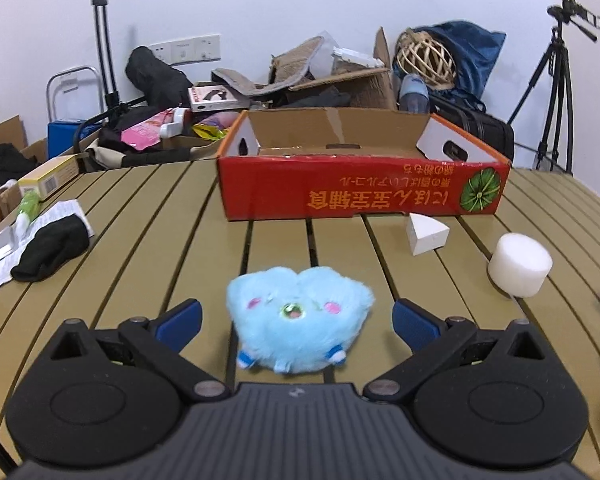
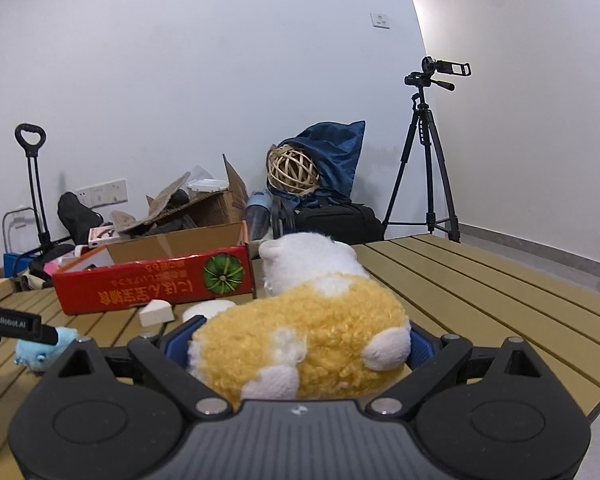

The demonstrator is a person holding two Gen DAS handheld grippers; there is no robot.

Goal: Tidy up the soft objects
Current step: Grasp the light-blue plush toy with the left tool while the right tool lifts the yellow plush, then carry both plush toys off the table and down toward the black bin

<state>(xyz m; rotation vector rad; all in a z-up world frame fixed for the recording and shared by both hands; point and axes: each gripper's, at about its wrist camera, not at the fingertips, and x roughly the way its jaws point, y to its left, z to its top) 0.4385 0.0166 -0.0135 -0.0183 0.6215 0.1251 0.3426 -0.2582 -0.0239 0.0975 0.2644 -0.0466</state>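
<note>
Straddling the blue plush toy [image 1: 298, 328], the left tongs [image 1: 298, 318] stand apart, just short of the red box [image 1: 360, 192]. It looks light and squashy; pinching its flanks should suit. The right tongs [image 2: 300, 344] are clamped on a yellow-and-white plush [image 2: 300, 340].

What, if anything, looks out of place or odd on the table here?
The red box sits with its print upside down toward the grippers and a ragged cardboard back wall. The blue plush lies on its back between the open left gripper fingers. A black cloth lies crumpled over papers at the left edge.
</note>
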